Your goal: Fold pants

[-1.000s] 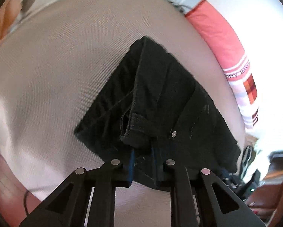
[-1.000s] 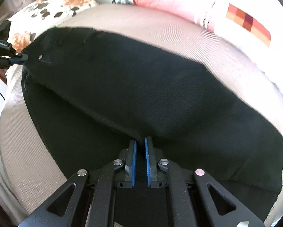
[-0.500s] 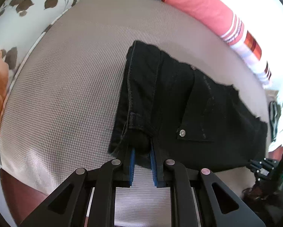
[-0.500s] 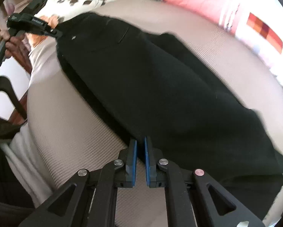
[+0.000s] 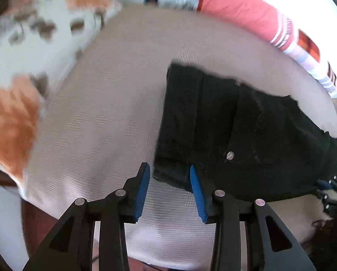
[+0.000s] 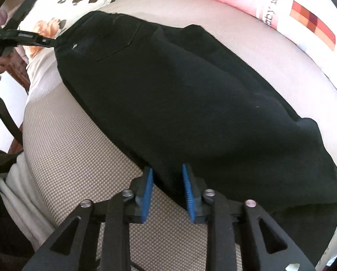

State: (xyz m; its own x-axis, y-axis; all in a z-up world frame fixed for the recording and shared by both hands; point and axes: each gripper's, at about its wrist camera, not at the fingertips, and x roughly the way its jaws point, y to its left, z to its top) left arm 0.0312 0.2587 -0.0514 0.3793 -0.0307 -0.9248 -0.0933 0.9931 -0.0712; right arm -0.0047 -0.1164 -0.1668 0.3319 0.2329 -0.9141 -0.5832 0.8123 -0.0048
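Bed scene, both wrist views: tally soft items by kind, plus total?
Black pants: 1
Floral pillow: 1
Pink patterned pillow: 1
Beige bed cover: 1
Total: 4

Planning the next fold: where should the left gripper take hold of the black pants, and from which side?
Probably the waistband corner of the black pants, approached from the near bed edge. That thick seamed edge lies flat, right ahead of the opening left gripper.
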